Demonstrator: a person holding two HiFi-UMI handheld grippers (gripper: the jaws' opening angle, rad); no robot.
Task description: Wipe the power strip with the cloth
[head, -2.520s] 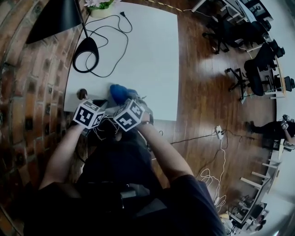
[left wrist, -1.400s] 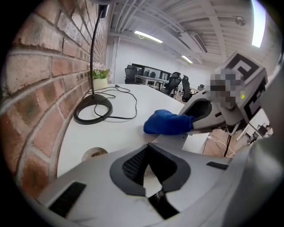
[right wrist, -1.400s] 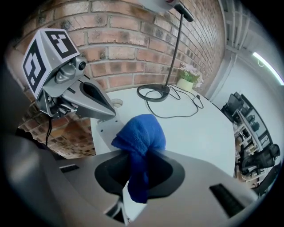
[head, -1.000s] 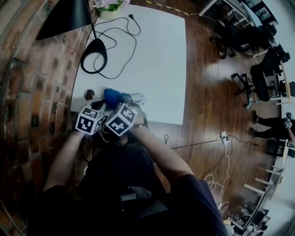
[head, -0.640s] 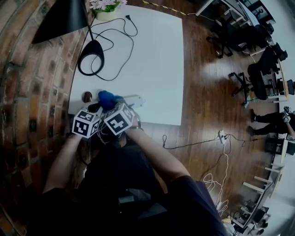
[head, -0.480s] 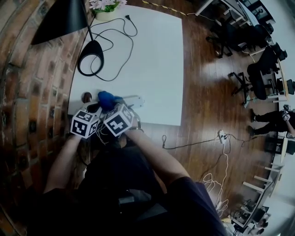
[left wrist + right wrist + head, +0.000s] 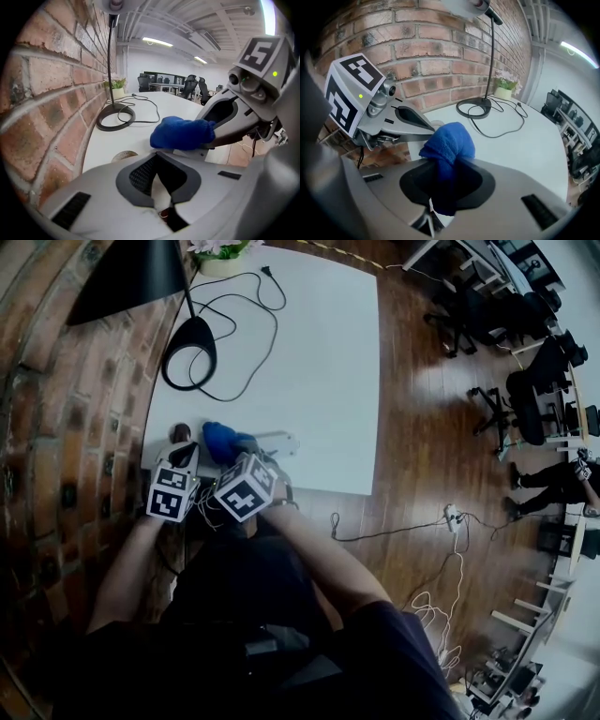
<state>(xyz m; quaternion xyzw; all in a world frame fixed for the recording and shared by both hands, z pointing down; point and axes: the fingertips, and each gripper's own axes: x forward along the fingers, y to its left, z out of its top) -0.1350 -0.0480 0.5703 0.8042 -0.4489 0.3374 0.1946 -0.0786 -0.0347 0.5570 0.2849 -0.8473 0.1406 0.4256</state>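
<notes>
- A person's forearms reach over the near edge of a white surface beside a brick wall, a gripper in each hand.
- The left gripper has its jaws clenched together; a pale sliver shows between them, too small to identify.
- The right gripper grasps a blue cloth, which is bunched and bulges past the jaw tips.
- The cloth covers the left end of the white power strip, which lies near the front edge of the surface and runs crosswise in the head view.
- A small brown round object sits just left of the cloth, close to the wall.
- Farther back, a black lamp base stands by the wall, its cord looping across the surface.
- A potted plant marks the far corner; office chairs stand on the wooden floor beyond.
</notes>
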